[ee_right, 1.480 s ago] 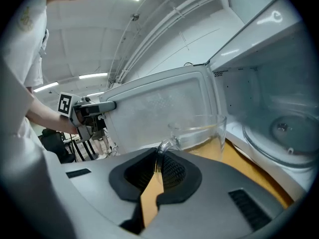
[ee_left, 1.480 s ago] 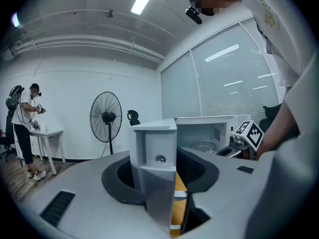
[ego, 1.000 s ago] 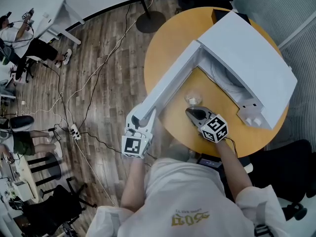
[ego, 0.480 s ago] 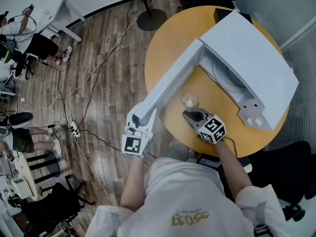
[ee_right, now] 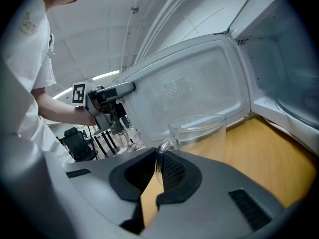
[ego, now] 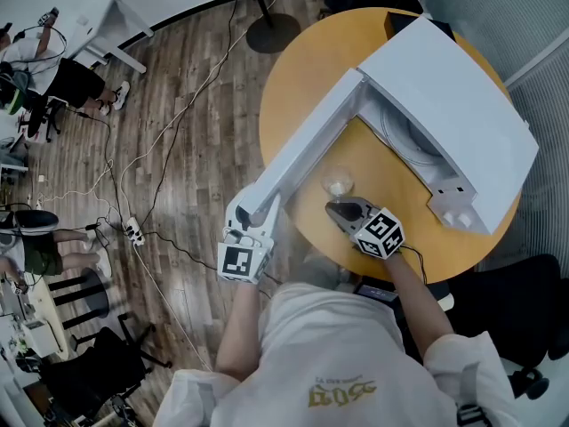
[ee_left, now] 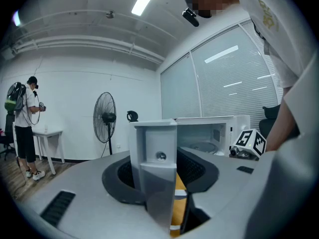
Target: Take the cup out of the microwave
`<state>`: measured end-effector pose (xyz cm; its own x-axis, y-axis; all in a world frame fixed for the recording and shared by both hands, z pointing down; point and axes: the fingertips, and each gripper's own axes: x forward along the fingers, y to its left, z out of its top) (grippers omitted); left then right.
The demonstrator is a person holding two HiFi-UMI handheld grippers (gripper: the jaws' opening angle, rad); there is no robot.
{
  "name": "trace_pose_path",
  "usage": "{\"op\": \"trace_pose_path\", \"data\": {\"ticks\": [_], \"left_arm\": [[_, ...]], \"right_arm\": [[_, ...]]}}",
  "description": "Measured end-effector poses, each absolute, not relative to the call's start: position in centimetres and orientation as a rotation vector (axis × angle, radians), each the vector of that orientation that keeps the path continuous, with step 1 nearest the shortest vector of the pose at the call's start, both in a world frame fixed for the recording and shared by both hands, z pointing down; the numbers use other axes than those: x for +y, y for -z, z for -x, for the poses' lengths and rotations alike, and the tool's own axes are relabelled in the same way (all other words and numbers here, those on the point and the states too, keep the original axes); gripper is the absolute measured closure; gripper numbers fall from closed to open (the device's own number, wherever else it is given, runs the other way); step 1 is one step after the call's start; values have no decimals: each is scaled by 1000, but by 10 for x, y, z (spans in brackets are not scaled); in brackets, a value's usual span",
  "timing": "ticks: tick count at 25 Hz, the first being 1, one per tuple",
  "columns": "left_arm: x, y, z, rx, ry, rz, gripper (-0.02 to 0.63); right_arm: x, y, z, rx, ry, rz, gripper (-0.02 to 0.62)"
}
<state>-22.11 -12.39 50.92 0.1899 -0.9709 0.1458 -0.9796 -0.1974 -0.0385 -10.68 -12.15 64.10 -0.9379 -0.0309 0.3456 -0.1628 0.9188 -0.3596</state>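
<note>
The cup is clear glass, upright, with a side handle. The right gripper pinches that handle; the left gripper clamps the microwave door

The head view looks steeply down onto the round table and the open microwave. The left gripper view sits tight against the edge of the door, facing the cavity; the right gripper view — low over the tabletop — faces the door's inner panel. All three share that door.
</note>
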Motion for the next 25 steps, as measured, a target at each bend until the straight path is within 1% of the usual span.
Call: {"op": "trace_pose_path", "data": {"ticks": [4,14,25], "left_arm": [[-125,-505,224,-1959,-244,-2344,413],[-123,-508,222,-1948,-205,-2359,413],[-123,-511,221,-1933,-175,-2355,413]], "right_arm": [[-118,-642,107,-2739,-546,-134,571],[-111,-654,99,-2717,-477,-119,569],[-109,-665,89,-2692,-316,-160,569]]}}
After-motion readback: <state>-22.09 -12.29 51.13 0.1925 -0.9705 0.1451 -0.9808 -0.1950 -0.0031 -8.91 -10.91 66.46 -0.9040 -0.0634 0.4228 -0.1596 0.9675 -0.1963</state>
